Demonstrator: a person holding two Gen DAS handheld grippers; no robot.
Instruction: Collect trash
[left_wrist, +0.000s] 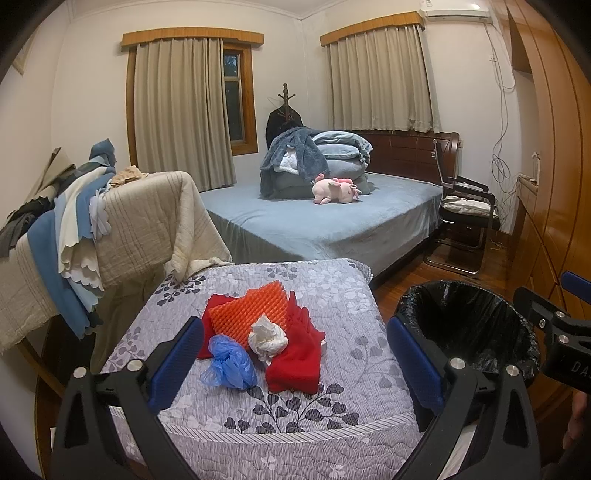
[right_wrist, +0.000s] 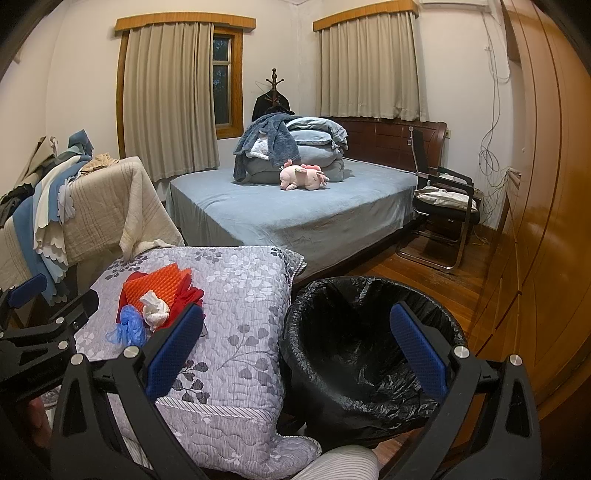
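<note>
The trash, a white tissue wad (left_wrist: 267, 338) and blue plastic bag (left_wrist: 229, 363), is located on the quilt (left_wrist: 332, 295), ahead of the nearer left gripper (left_wrist: 295, 363). Both grippers are held apart, empty; the right gripper (right_wrist: 295, 354) is positioned toward the bin (right_wrist: 369, 332).

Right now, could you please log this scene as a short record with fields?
surface: floral quilt
trash: white tissue wad, blue bag, both lying on red cloth
bin: black-lined bin, on the floor right of the quilt
left claw: open, holding nothing
right claw: open, holding nothing
</note>
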